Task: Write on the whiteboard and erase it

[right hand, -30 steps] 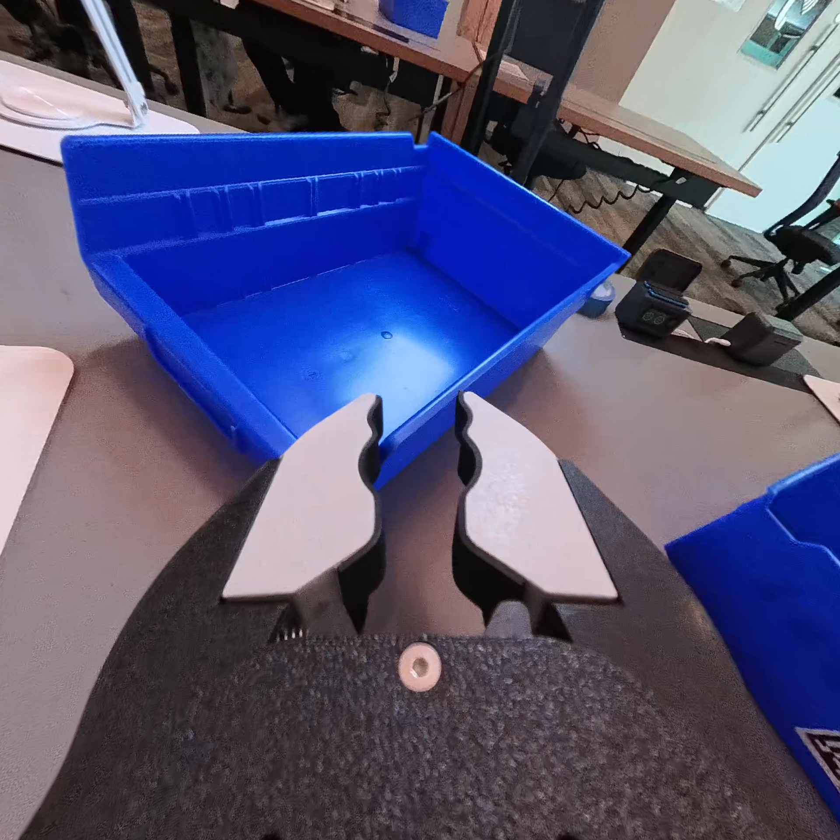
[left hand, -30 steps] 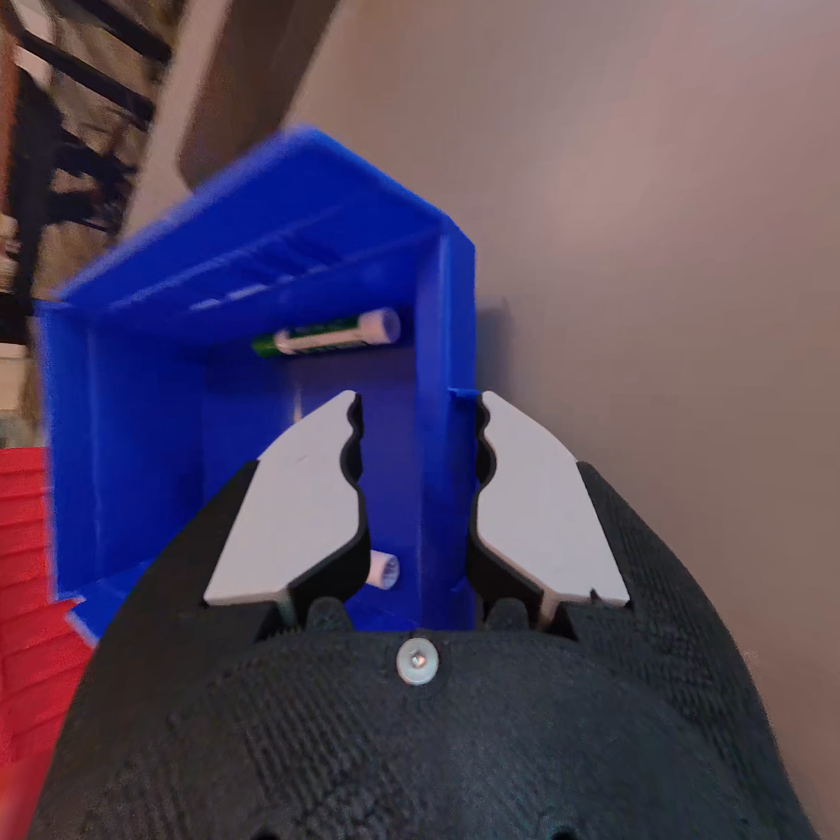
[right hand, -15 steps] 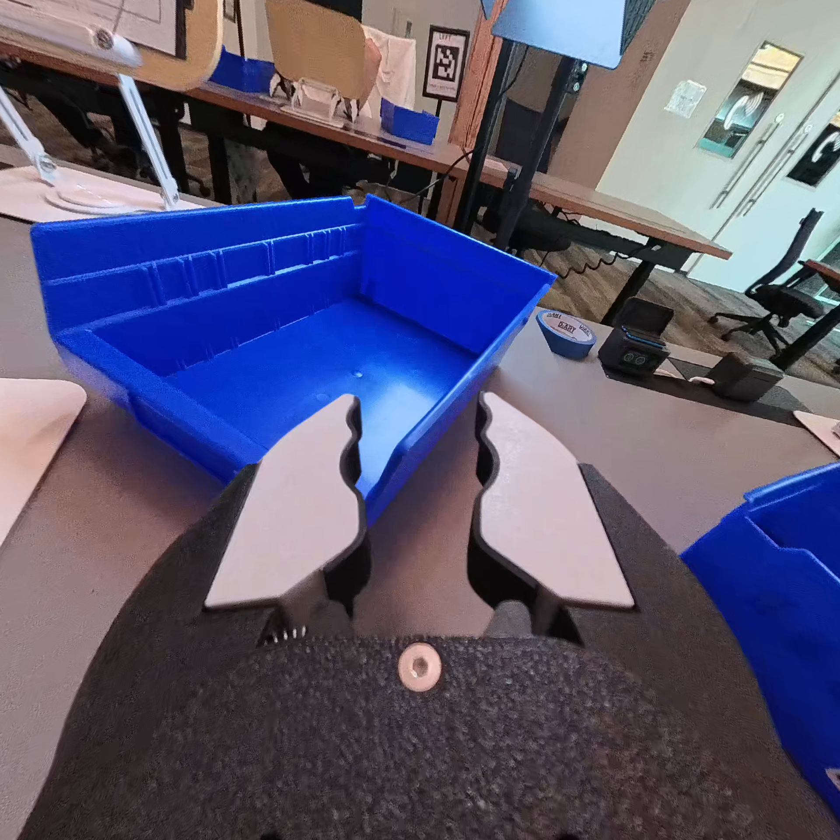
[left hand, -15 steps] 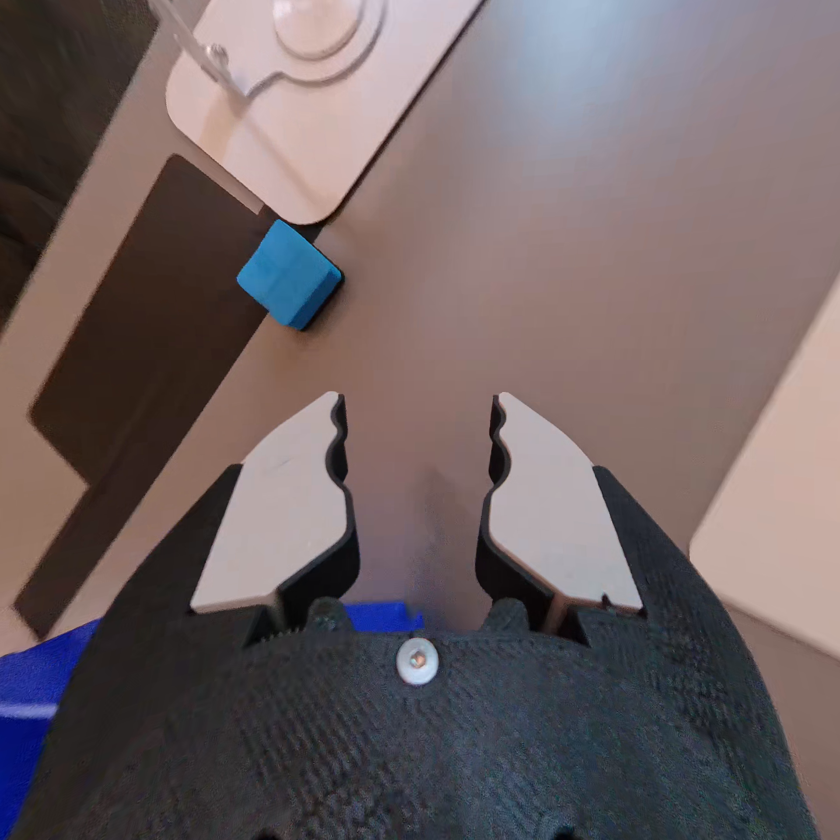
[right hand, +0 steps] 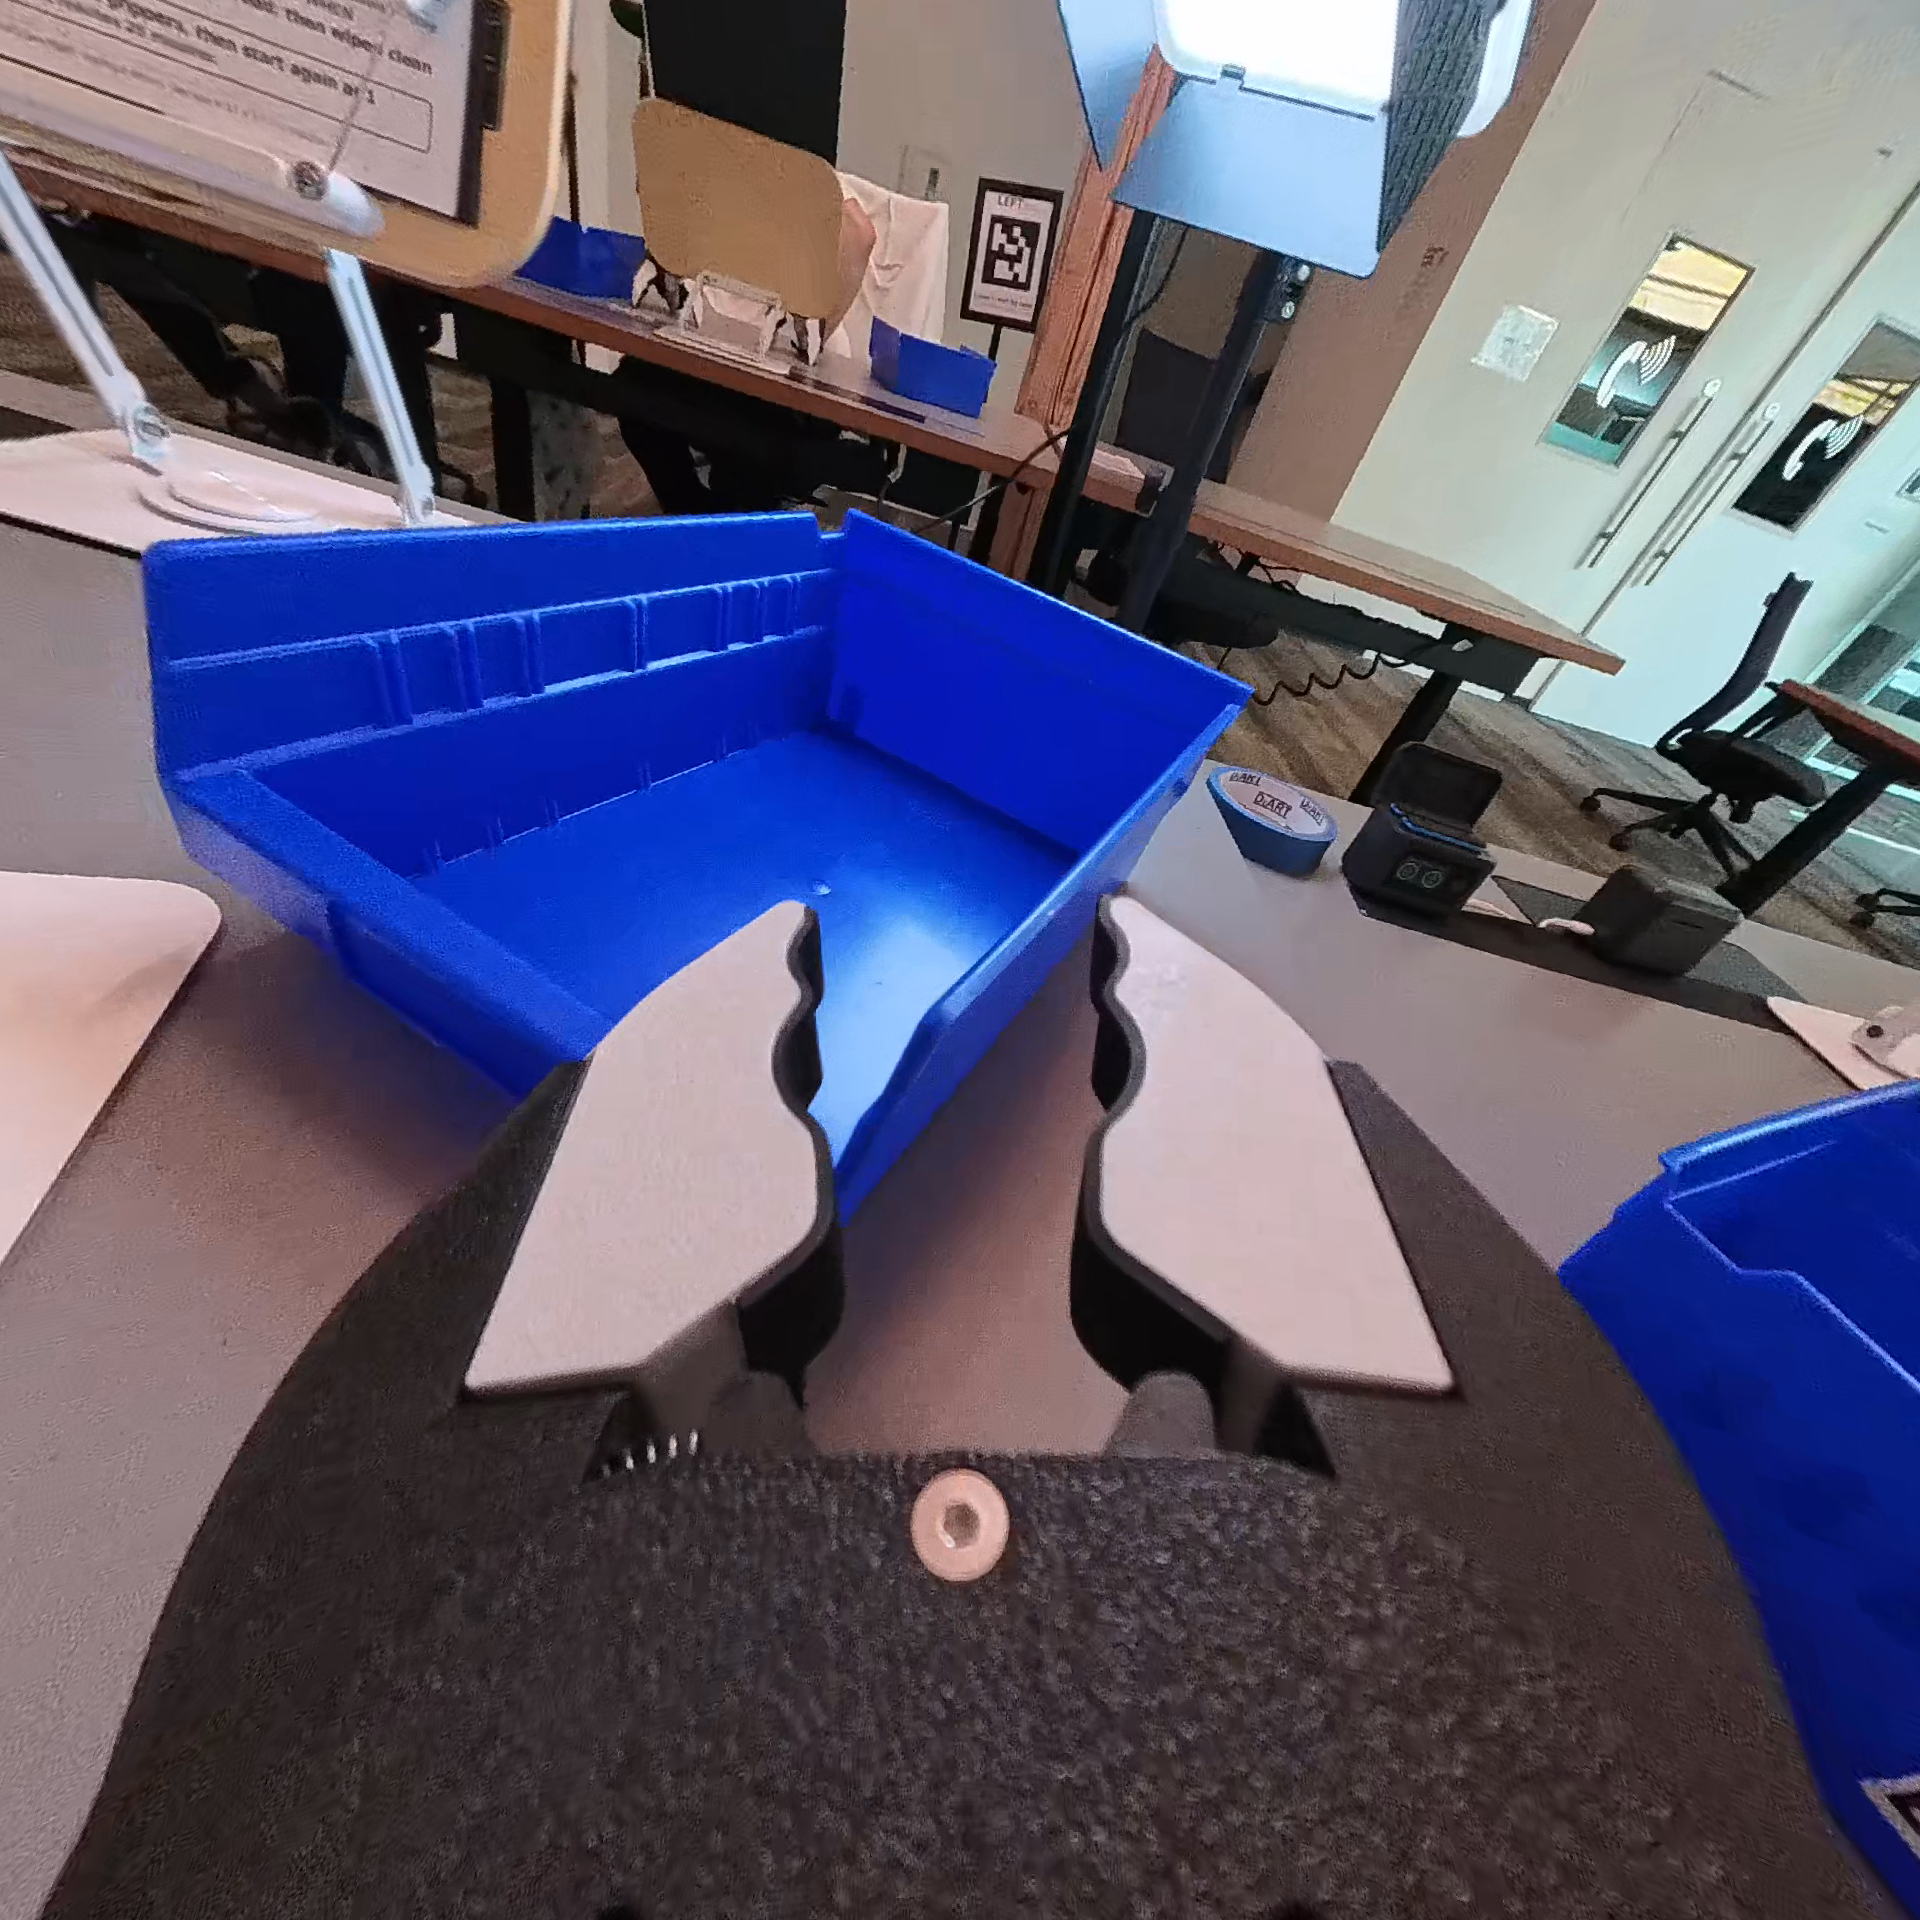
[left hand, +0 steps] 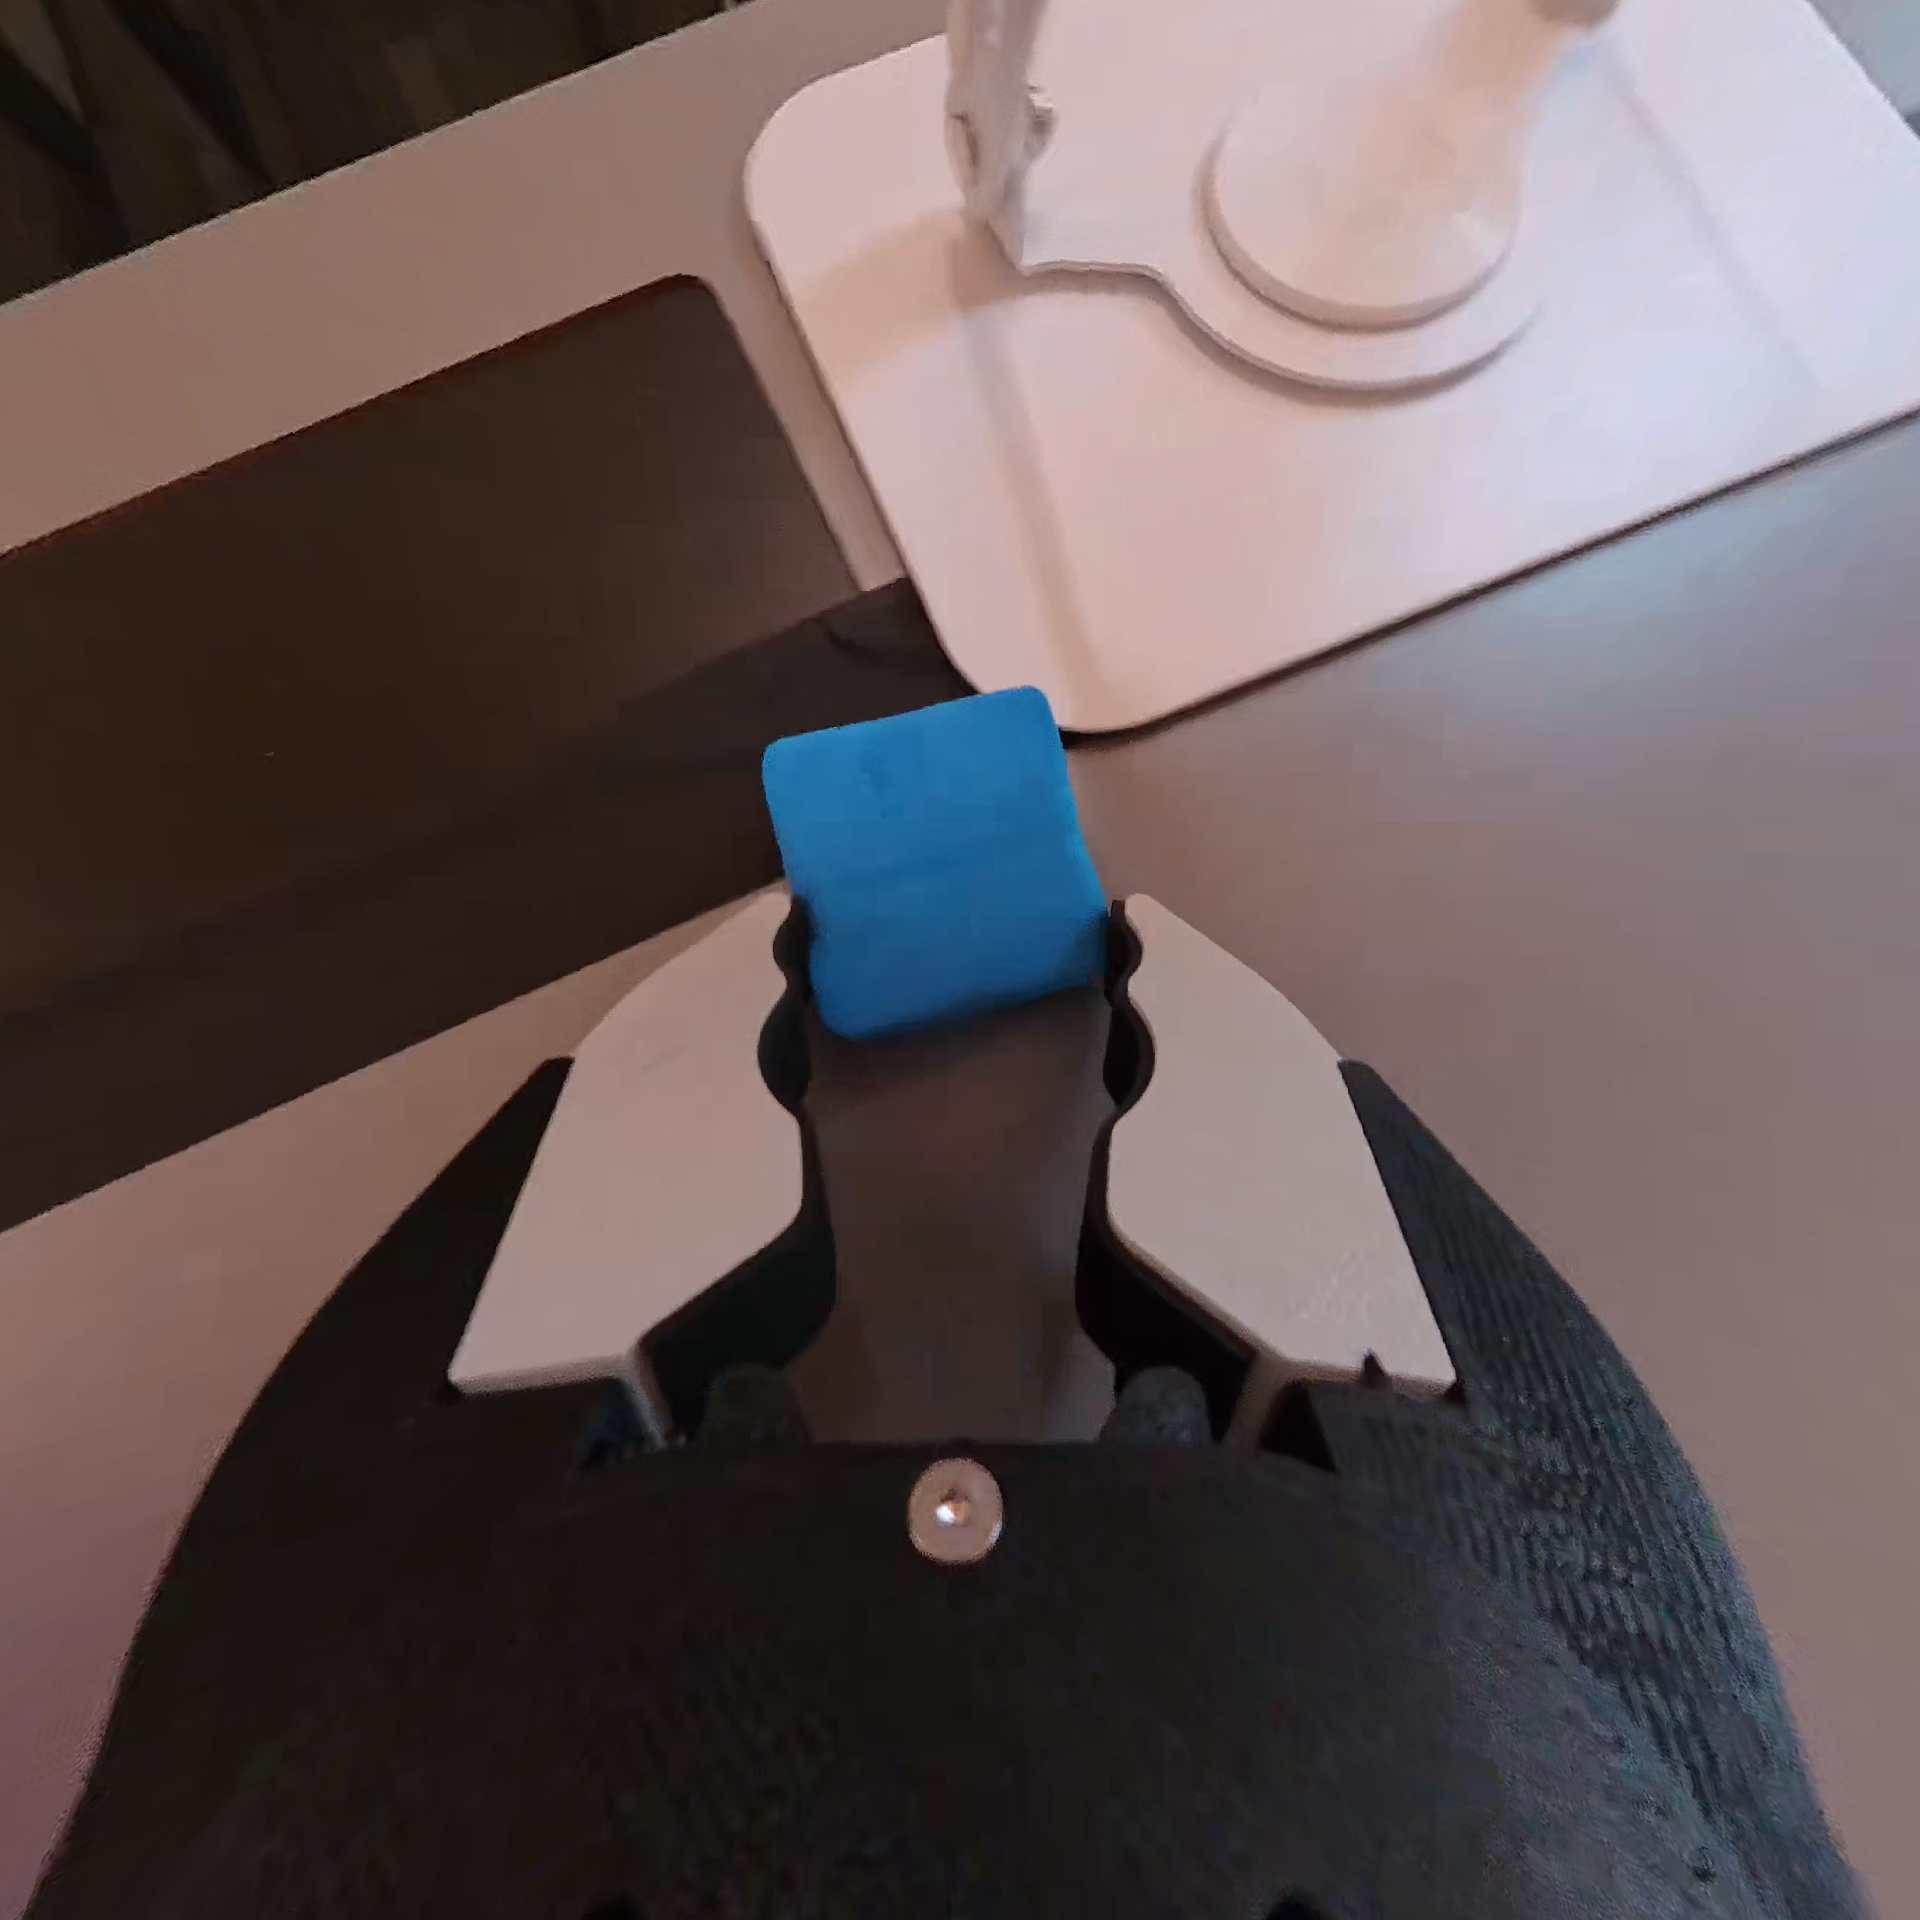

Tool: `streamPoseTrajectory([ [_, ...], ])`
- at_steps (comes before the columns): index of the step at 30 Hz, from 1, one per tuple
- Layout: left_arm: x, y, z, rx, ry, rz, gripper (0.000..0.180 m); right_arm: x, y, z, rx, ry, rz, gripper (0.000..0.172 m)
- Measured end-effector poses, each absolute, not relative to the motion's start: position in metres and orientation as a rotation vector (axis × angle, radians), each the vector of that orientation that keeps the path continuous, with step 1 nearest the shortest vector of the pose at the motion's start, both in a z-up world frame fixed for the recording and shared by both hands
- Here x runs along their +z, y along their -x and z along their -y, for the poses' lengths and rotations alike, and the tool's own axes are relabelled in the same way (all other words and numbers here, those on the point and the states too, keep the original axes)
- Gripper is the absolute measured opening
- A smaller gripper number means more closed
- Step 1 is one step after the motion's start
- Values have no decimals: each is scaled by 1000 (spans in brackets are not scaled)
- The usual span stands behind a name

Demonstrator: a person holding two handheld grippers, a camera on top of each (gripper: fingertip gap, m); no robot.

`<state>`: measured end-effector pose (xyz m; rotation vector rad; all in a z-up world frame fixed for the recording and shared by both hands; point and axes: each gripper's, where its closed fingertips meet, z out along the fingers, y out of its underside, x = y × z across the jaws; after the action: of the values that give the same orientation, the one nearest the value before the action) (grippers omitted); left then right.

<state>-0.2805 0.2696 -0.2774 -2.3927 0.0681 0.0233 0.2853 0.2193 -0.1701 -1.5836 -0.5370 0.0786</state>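
Note:
In the left wrist view a blue eraser (left hand: 930,862) lies on the grey table, at the edge of a dark mat (left hand: 364,644). My left gripper (left hand: 951,935) has its fingertips on either side of the eraser's near half. Both pads touch its sides, so it is shut on it. In the right wrist view my right gripper (right hand: 951,935) is open and holds nothing. It hovers over the table in front of an empty blue bin (right hand: 499,665). No marker shows in either view. A board with writing (right hand: 260,94) hangs at the top left.
A white lamp base plate (left hand: 1299,416) lies just beyond the eraser. In the right wrist view a second blue bin (right hand: 1787,1351) is at the right edge, and a blue tape roll (right hand: 1273,821) and small black boxes (right hand: 1423,857) lie past the empty bin. One gripper's finger ends stand about 60 centimeters off the other's.
My left gripper swung away from the blue bin holding markers, reached the eraser and narrowed its jaws onto it. My right gripper opened wider and tilted up a little.

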Motion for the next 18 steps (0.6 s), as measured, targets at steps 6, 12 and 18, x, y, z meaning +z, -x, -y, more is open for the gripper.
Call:
streamPoseTrajectory([
  [6,-234,178,-208,-174,2185,-611,55,-129,-240,-180,31,1349,688,42],
  [12,-228,92,-111,-260,2054,-957,55,-174,-135,-153,-3,1422,1174,47],
  [18,-232,66,-42,-371,2002,-1050,55,-241,-163,-206,-242,1677,1437,37],
])
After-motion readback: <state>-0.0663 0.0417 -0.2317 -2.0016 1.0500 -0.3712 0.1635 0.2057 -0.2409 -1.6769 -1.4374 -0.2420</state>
